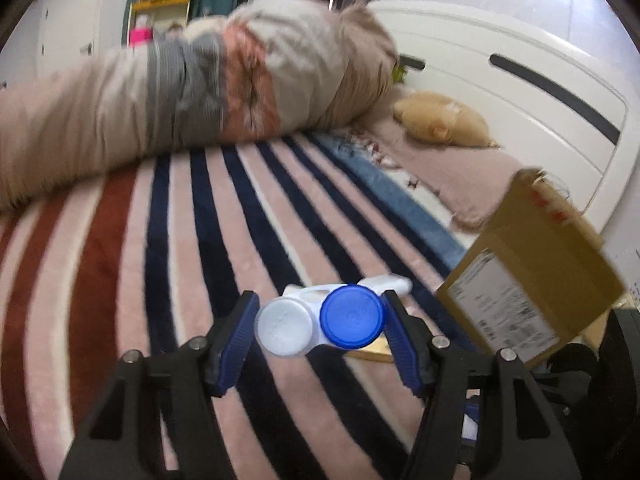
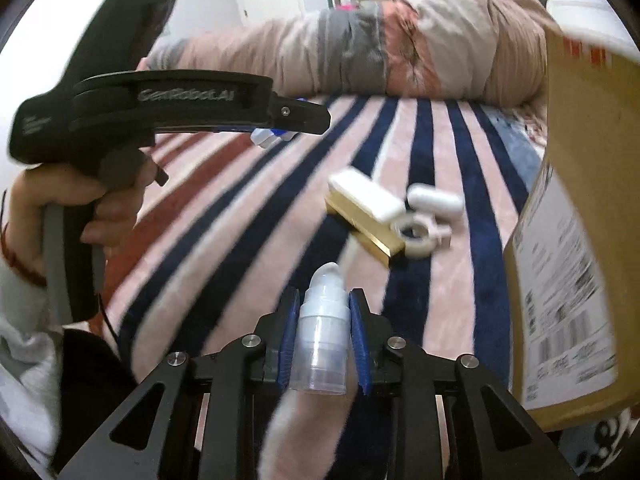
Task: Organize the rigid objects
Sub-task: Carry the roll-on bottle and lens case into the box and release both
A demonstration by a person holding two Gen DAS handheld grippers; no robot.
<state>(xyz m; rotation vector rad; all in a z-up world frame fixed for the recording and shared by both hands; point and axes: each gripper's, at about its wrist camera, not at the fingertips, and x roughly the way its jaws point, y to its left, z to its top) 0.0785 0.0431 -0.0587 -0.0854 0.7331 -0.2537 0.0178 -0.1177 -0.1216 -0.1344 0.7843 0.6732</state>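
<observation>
Above the striped blanket (image 1: 168, 240), left tongs (image 1: 320, 322) clamp a contact lens case (image 1: 320, 320); right tongs (image 2: 324, 336) pinch a clear pump bottle (image 2: 322, 332) near the cardboard box (image 2: 576, 240).

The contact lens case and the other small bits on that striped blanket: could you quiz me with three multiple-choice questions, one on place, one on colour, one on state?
1. Where is the cardboard box?
A. right of the loose items
B. on the pillow
C. behind the camera

2. The contact lens case has caps coloured:
A. both red
B. white and blue
C. both black

3. The right gripper is:
A. wide open, empty
B. out of view
C. shut on a small clear pump bottle

Answers: A, box fills the right edge; B, both caps show; C, pads press the bottle's sides.
</observation>
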